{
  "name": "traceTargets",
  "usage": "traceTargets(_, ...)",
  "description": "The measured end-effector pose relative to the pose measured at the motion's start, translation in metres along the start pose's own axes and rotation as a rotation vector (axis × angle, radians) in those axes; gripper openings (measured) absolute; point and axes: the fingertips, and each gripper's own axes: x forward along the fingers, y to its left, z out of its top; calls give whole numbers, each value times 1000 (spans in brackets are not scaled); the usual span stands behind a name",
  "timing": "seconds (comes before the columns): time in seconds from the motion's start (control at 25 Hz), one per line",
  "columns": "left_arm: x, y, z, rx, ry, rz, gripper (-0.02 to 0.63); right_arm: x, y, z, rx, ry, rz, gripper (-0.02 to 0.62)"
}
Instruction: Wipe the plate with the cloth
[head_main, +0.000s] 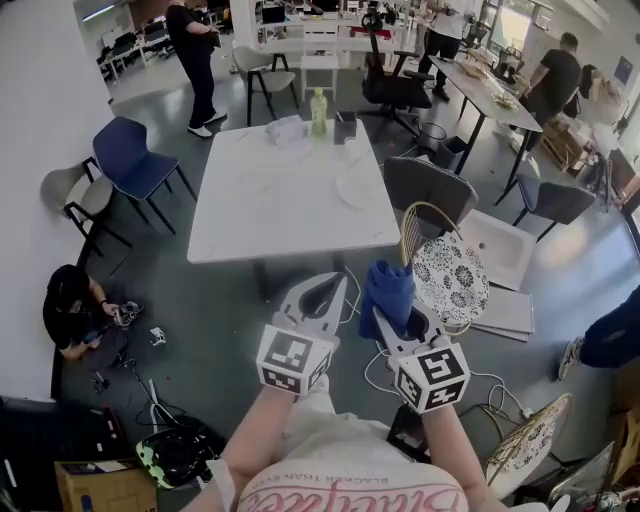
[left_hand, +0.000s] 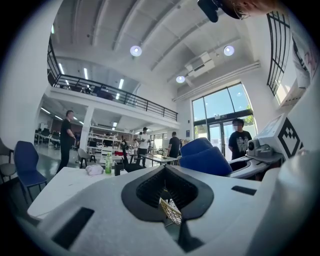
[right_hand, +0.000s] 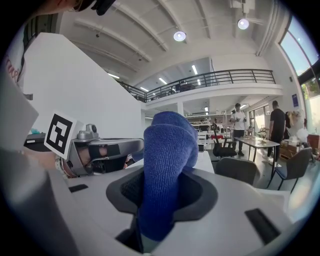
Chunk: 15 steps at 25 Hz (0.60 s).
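A white table (head_main: 290, 195) stands in the middle of the room, with a green bottle (head_main: 319, 110) at its far edge. A blue chair (head_main: 130, 155) sits off the table's left side and a grey chair (head_main: 430, 190) at its right side. Nearer than the table, over the floor, the left gripper (head_main: 335, 284) has its jaws together and empty. The right gripper (head_main: 388, 312) is clamped on a blue cloth (head_main: 388, 285). A patterned plate (head_main: 452, 280) lies off the table's near right corner.

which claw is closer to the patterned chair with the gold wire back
Right. The right claw, shut on the blue cloth, sits just left of the chair's patterned seat; the left claw is further left, beyond it.
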Motion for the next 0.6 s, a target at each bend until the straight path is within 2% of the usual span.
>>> traceTargets(0.4,72,83,-2,-3,28,-52,3,101,-41,28,40,-12,-45,124)
traceTargets(0.6,103,106,-12,-48,40,-46,3,123,-65,26,54,8,-74,124)
